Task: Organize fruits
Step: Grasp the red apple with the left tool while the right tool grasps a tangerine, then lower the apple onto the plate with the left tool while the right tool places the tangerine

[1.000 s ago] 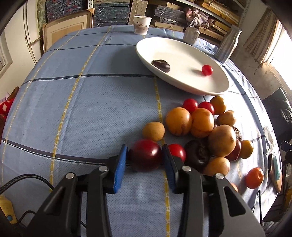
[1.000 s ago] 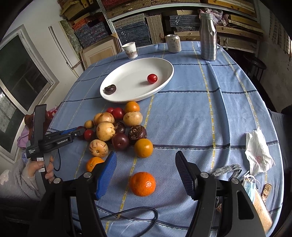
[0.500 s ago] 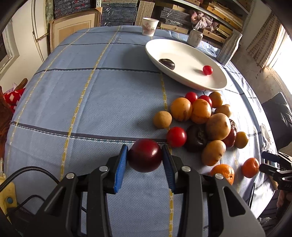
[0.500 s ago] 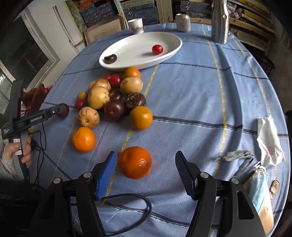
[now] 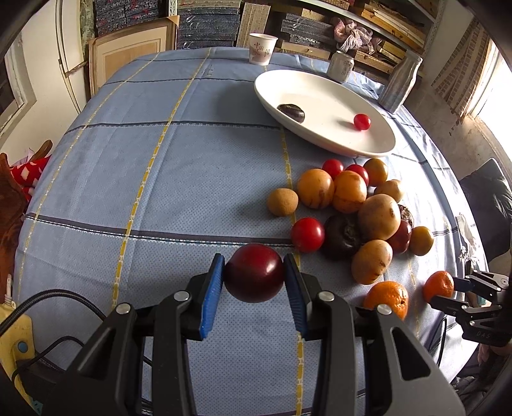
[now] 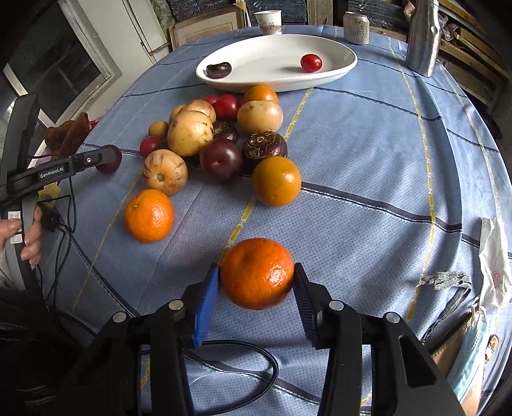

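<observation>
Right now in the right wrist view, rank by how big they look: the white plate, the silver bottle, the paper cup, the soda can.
1. white plate
2. silver bottle
3. soda can and paper cup: look about alike, so I won't rank them.

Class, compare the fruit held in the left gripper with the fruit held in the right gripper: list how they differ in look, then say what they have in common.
Colour: the plum in the left gripper is dark red; the mandarin in the right gripper is bright orange.
Skin: the plum is smooth and glossy; the mandarin is dimpled.
Shape: the plum looks rounder; the mandarin is slightly flattened.
Shared: each is clamped between two pads, apart from the fruit pile.
</observation>
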`<action>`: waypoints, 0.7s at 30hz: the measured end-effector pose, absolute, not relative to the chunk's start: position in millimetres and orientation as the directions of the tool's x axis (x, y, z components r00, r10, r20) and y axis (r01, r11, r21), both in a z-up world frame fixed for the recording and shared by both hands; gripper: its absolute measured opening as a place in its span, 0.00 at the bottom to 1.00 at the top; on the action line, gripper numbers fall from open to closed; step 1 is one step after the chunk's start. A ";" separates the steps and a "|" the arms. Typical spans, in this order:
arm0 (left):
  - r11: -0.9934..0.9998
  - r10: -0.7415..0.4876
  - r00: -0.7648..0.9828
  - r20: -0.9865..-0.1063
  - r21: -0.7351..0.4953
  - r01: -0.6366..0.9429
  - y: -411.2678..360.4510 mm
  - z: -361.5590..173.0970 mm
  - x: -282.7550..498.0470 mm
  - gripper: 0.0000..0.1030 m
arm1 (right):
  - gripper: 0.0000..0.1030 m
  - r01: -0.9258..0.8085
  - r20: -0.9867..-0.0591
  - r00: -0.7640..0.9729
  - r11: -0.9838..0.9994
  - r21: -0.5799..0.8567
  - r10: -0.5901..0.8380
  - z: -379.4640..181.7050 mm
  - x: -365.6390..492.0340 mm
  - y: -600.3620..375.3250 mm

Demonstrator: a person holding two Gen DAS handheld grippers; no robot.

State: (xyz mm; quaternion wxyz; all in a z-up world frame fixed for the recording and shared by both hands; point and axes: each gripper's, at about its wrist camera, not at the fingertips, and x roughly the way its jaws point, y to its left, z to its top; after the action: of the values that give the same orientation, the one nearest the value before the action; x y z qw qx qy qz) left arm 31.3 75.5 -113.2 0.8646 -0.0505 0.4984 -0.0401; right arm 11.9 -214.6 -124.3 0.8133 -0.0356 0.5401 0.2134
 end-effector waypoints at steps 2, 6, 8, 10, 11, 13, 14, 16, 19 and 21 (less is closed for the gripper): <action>0.991 -0.123 0.504 -0.855 -0.130 0.021 74.8 -110.5 33.2 0.36 | 0.44 -0.377 -0.881 0.351 0.910 0.176 0.316 -117.8 12.9 -219.0; 0.991 -0.127 0.525 -0.842 -0.131 0.030 72.9 -97.2 40.1 0.36 | 0.44 -0.319 -0.849 0.401 0.921 0.222 0.344 -101.2 22.9 -237.0; 0.991 -0.127 0.542 -0.831 -0.128 0.037 71.7 -86.4 46.7 0.36 | 0.44 -0.298 -0.831 0.438 0.927 0.227 0.344 -88.7 30.8 -245.4; 0.991 -0.127 0.565 -0.815 -0.121 0.050 69.3 -72.0 57.0 0.36 | 0.44 -0.287 -0.814 0.468 0.931 0.228 0.344 -76.6 39.7 -251.9; 0.992 -0.126 0.579 -0.806 -0.112 0.059 67.4 -63.1 64.9 0.36 | 0.44 -0.285 -0.802 0.487 0.931 0.228 0.346 -67.2 46.9 -254.4; 0.992 -0.123 0.600 -0.791 -0.099 0.073 63.7 -49.1 79.0 0.36 | 0.44 -0.288 -0.781 0.518 0.931 0.225 0.349 -51.8 59.0 -256.0; 0.992 -0.122 0.609 -0.784 -0.094 0.078 62.2 -42.7 87.3 0.36 | 0.44 -0.290 -0.770 0.532 0.931 0.224 0.351 -44.9 65.3 -255.1; 0.992 -0.127 0.625 -0.770 -0.090 0.090 57.9 -30.6 107.2 0.36 | 0.44 -0.298 -0.745 0.562 0.928 0.225 0.361 -29.6 79.6 -252.5; 0.991 -0.131 0.639 -0.758 -0.081 0.107 48.5 -19.3 138.0 0.36 | 0.44 -0.314 -0.718 0.588 0.923 0.220 0.371 -14.8 102.8 -244.8; 0.990 -0.136 0.641 -0.756 -0.079 0.117 42.4 -16.4 158.8 0.36 | 0.44 -0.326 -0.712 0.592 0.920 0.217 0.378 -11.0 120.4 -237.0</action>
State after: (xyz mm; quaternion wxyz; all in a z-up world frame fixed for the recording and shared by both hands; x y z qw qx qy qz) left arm 158.8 42.4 -16.4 0.9057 -0.0114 0.4180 -0.0698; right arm 120.4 -237.0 -11.0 0.8916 0.0319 0.4064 0.1973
